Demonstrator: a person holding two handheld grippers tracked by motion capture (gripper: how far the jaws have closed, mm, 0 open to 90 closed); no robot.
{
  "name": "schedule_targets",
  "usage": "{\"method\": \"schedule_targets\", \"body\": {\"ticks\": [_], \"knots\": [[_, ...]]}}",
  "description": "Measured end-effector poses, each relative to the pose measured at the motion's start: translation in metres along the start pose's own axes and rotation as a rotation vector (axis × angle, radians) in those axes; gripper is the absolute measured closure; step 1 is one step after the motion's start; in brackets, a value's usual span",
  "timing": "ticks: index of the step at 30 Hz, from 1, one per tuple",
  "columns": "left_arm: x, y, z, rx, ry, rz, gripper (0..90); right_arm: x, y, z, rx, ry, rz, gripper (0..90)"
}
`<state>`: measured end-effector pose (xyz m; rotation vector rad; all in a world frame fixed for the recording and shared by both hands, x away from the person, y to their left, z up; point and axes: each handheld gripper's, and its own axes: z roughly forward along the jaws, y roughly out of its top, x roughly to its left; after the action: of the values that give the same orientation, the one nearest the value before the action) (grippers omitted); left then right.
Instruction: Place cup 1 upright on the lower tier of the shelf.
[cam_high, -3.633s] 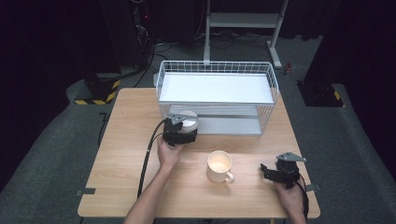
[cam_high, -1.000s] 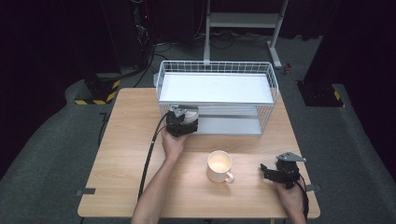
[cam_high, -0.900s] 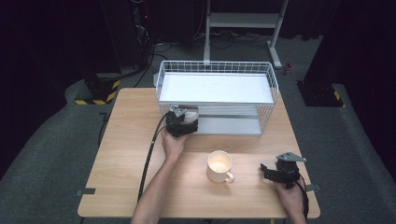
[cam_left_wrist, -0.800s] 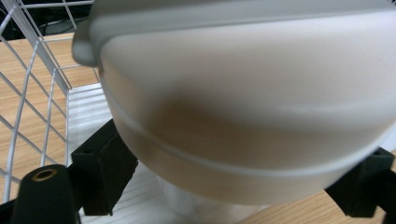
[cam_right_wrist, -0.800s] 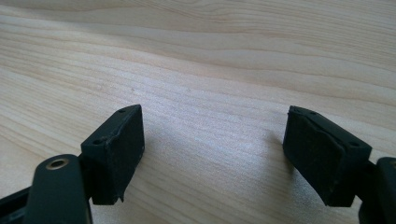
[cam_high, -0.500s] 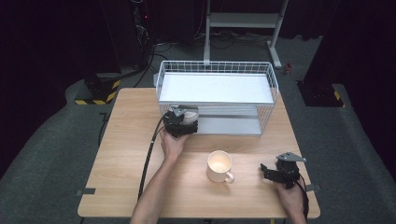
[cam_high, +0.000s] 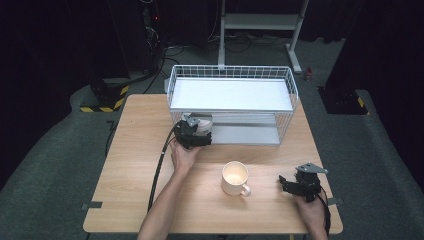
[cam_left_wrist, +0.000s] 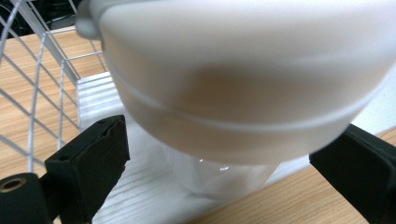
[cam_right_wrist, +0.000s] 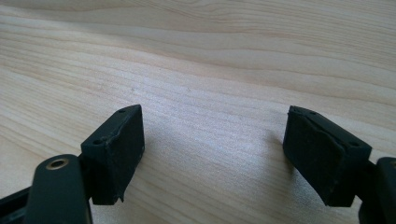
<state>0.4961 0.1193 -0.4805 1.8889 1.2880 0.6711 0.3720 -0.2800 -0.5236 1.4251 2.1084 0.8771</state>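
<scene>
Dark room, grey carpet floor, light wooden table (cam_high: 135, 165) in the middle. White wire basket (cam_high: 232, 82) sits at the table's far edge, with a white liner on top and an open lower shelf facing the person.

Left gripper (cam_high: 192, 134) is at the basket's front left corner, held in the person's left hand (cam_high: 184, 156), black cable trailing back toward the near table edge. In the left gripper view its jaws have just been opening and now stand spread on either side of a white lidded container (cam_left_wrist: 243, 79). The container has a broad whitish top and a clear lower part, and rests on the white ribbed shelf (cam_left_wrist: 140, 196) at the basket's lower front. It is between the jaws, and neither pad presses on it; gaps show on both sides. Basket wires (cam_left_wrist: 42, 84) run up the left of that view.

Cream mug (cam_high: 235, 178) stands on the table in front of the basket, handle toward the near right, well apart from the left gripper.

Right gripper (cam_high: 290, 182) is in front of the basket's right end, near the table's front edge, just right of the mug and not touching it. In the right gripper view its jaws are spread wide over bare wood (cam_right_wrist: 210, 70), nothing between them.
</scene>
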Motion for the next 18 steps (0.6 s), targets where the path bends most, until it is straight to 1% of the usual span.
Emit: {"method": "schedule_targets", "body": {"ticks": [6, 9, 10, 11, 13, 16, 17, 18], "knots": [[0.003, -0.002, -0.003, 0.003, 0.003, -0.011, 5.6, 0.000, 0.000, 0.000, 0.000, 0.000, -0.001, 20.9], [0.004, -0.004, -0.006, 0.012, -0.001, -0.006, 5.7, 0.000, 0.000, 0.000, 0.000, 0.000, 0.000, 20.9], [0.005, -0.005, -0.007, 0.016, -0.002, 0.003, 5.7, 0.000, 0.000, 0.000, 0.000, 0.000, 0.000, 20.9], [0.005, -0.007, -0.008, 0.014, -0.007, -0.004, 6.0, 0.000, 0.000, 0.000, -0.001, 0.000, -0.004, 20.9], [0.005, -0.008, -0.009, 0.020, -0.011, 0.000, 6.1, 0.000, 0.000, 0.000, -0.002, 0.000, -0.004, 20.9], [0.004, -0.012, -0.010, 0.023, -0.021, -0.008, 7.0, 0.000, 0.000, 0.000, 0.001, 0.000, -0.004, 20.8], [0.003, -0.013, -0.013, 0.023, -0.032, -0.009, 7.4, 0.000, 0.000, 0.000, 0.002, 0.000, -0.003, 20.9], [0.002, -0.014, -0.014, 0.023, -0.031, -0.004, 8.0, 0.000, 0.000, 0.000, 0.002, 0.000, -0.002, 20.9]]}}
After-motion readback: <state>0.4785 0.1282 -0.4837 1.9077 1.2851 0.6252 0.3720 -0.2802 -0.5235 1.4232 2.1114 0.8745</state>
